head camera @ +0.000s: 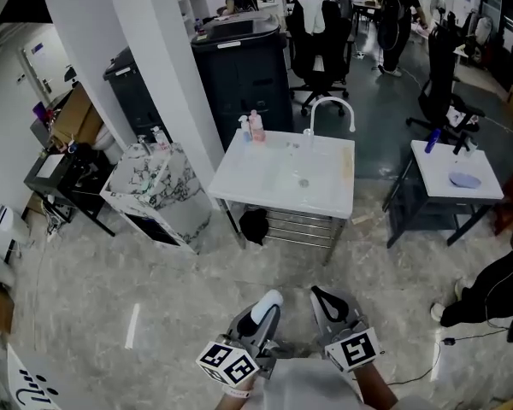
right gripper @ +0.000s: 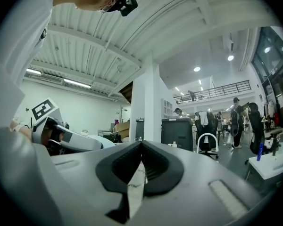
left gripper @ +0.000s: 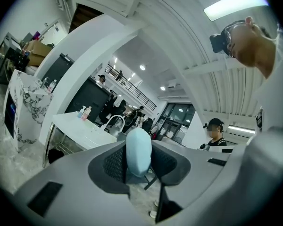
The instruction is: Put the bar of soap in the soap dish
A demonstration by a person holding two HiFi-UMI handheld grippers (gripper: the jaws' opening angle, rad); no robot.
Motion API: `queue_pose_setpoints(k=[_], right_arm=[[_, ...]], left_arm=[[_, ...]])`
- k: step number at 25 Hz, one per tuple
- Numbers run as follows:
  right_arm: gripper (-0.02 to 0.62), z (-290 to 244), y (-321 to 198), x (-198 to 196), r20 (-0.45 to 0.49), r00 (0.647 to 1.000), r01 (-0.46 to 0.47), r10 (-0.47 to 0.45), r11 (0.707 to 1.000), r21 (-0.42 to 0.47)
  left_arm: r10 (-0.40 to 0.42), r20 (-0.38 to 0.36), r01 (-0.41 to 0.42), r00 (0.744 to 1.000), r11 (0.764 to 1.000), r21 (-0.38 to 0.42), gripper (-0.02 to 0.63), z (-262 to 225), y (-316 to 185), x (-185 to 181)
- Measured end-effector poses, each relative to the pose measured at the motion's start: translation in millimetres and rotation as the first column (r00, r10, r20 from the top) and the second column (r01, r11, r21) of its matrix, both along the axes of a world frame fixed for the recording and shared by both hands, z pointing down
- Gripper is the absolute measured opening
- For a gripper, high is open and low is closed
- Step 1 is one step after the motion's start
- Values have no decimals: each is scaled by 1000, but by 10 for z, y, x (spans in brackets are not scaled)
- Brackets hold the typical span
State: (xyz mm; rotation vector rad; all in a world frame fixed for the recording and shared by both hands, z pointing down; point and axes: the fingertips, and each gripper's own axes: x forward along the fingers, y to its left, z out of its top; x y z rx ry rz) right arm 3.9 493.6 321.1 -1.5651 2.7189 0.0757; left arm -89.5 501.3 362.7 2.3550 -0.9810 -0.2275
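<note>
Open floor [head camera: 265, 267] between left hand-held gripper [head camera: 268, 304] and sink [head camera: 278, 202].

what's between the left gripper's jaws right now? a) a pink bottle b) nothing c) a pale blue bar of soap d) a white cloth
C: the left gripper view shows the pale blue bar of soap clamped in the left gripper.

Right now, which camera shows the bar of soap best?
The left gripper view: the blue bar of soap sits centred, clamped in the left claw. The head view shows only its end past that claw; the right gripper view doesn't show it clearly.
</note>
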Motion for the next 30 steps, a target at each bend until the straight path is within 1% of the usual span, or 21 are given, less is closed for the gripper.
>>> queue_pose_setpoints(k=[3,6,9,12,16,21,25,28,30], right_arm=[[12,-54,-175,-177,-15,1000,-14,15,1000,12],[12,-93,-345,-340,-39,999,-23,24,1000,16],[12,-92,-442,-457,-29,999,-35,35,999,14],[12,12,-526,-545,-26,998,-63,63,998,-15],[12,82,-598,-710,-47,998,-50,47,998,-50],[12,159,-789,-796,-54,998,-25,21,997,-74],[12,171,-1067,-879,-60,998,20,-24,997,-73],[12,205,-1373,-895,-82,995,46,-51,996,-71],[12,230,-1600,-848,-65,996,52,-57,996,-76]], left_arm=[[21,-5,-21,1000,1000,24,121,-68,-209,-167],[23,-15,-23,1000,999,44,121,-156,-407,-342],[25,-25,-24,999,999,43,121,-151,-511,-521],[28,-27,-27,999,999,23,121,-46,-597,-670],[-13,-51,14,999,1000,5,121,-16,-679,-889],[-49,-67,48,997,999,-21,121,57,-788,-1009],[-89,-67,88,994,996,-27,121,93,-971,-1100],[-133,-74,131,988,991,-32,121,119,-1210,-1159],[-153,-73,150,986,988,-37,121,142,-1411,-1155]])
